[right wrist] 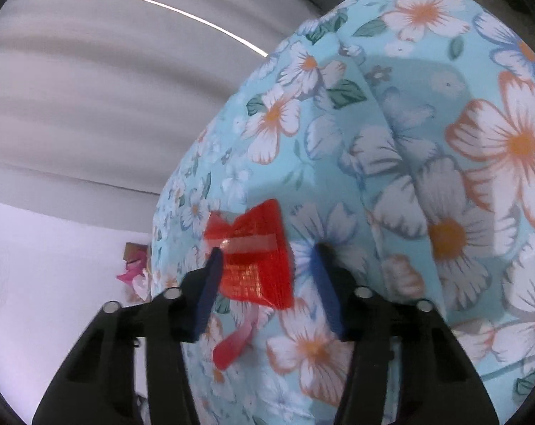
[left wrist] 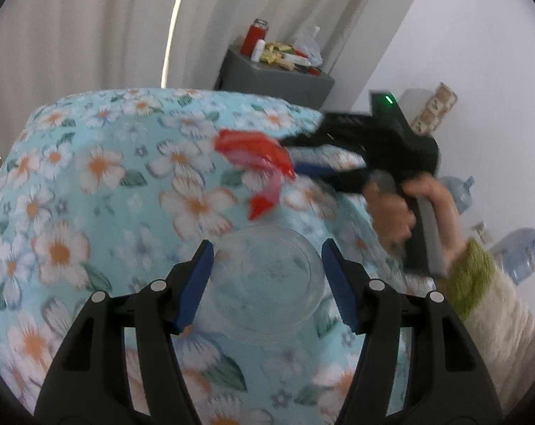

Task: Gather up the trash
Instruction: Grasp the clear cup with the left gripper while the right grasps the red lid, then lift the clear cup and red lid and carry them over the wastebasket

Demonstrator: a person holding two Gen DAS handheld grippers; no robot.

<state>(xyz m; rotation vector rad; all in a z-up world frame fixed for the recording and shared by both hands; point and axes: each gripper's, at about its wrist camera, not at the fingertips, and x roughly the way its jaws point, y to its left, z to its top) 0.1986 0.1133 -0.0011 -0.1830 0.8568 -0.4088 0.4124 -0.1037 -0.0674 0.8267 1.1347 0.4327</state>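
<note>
Lying between the right gripper point(right wrist: 265, 283) fingers, a red wrapper point(right wrist: 258, 265).

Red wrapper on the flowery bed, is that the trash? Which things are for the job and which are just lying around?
For the job:
red wrapper, between the right tool fingers
clear plastic cup, held in the left tool

Just lying about:
grey cabinet with clutter
red bottle
water jugs

Left wrist cam looks steeply down past its left gripper point(left wrist: 267, 285) onto the floral sheet point(left wrist: 90, 184), fairly near, room beyond. Right wrist cam sits close, apparently tilted. The 2 views share the red wrapper point(right wrist: 256, 265).
</note>
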